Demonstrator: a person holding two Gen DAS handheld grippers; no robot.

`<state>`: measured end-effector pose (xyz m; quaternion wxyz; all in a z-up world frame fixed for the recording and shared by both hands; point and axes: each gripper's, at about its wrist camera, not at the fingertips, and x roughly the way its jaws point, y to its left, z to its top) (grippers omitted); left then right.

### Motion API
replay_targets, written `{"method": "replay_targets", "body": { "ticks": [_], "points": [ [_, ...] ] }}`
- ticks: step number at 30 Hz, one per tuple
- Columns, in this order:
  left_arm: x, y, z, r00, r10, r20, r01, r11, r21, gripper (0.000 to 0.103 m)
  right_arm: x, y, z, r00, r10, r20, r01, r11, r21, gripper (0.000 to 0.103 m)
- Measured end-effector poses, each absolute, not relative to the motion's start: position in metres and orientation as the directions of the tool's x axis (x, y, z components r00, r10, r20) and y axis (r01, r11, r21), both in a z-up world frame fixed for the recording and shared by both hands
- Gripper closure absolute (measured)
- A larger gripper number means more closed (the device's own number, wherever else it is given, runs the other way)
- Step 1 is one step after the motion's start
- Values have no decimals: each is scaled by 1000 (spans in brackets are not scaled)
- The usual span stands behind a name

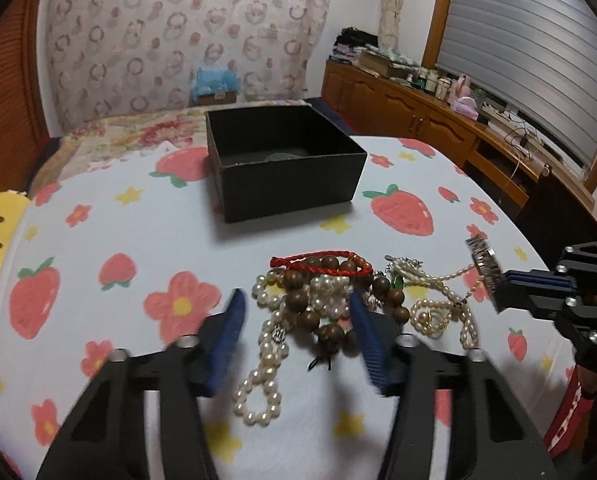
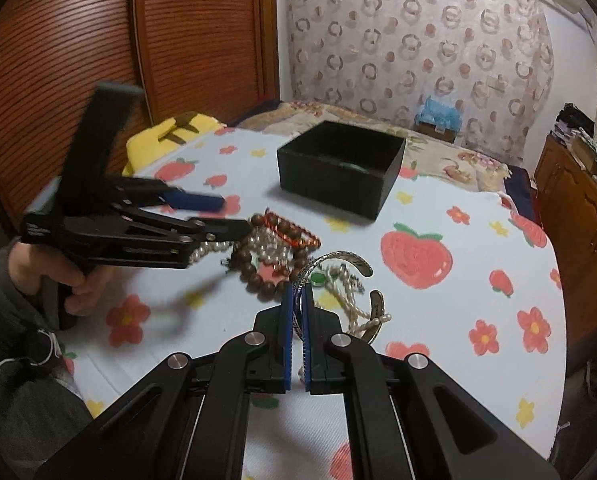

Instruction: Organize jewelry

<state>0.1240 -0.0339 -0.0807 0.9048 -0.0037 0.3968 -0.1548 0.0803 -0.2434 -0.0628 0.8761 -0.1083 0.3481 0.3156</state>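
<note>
step: right gripper (image 2: 297, 300) pinching silver bangle (image 2: 340, 258) | left gripper (image 1: 298, 308) half-wide astride wooden beads (image 1: 304, 312) | next: carry bangle to black box (image 2: 340, 168), twelve o'clock

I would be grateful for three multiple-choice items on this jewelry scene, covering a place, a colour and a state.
1. Where does the box stand?
A. beyond the jewelry pile
B. on the pile
C. on the floor

2. What colour is the braided cord on the pile?
A. green
B. red
C. white

3. What is the right hand-held gripper doing?
A. standing wide open
B. shut on a silver bangle
C. shut on the box

Answers:
1 A, the box sits farther back on the strawberry cloth.
2 B, it lies red over the brown beads.
3 B, the blue pads pinch the bangle's band.
</note>
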Motion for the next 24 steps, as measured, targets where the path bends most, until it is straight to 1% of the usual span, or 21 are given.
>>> {"method": "replay_targets", "body": {
  "ticks": [1,2,4,6,8,12,20,24],
  "points": [
    [126,-35,-83,630,-287,-722,278,951,-135,70,81,-243,-61,563,477,-675,-628,778,26,98],
    [127,-34,-85,625,-289,-725,280,950,-138,72,81,-243,-59,566,476,-673,-628,778,22,98],
    [131,-35,-88,618,-284,-733,274,952,-138,73,82,-244,-57,565,480,-671,-629,777,25,98],
    [133,-35,-92,610,-279,-742,272,953,-134,76,83,-245,-54,564,485,-669,-630,776,33,98],
    [134,-35,-95,604,-282,-746,273,952,-139,90,86,-249,-51,556,501,-663,-628,776,59,98],
    [130,-35,-91,622,-277,-733,274,953,-128,91,96,-259,-50,523,545,-655,-621,771,145,98],
    [110,-32,-65,695,-280,-662,274,955,-116,91,117,-283,-58,467,616,-634,-560,761,327,98],
    [104,-34,-59,709,-276,-649,279,955,-101,91,123,-289,-61,453,632,-629,-531,758,379,98]
  ]
}}
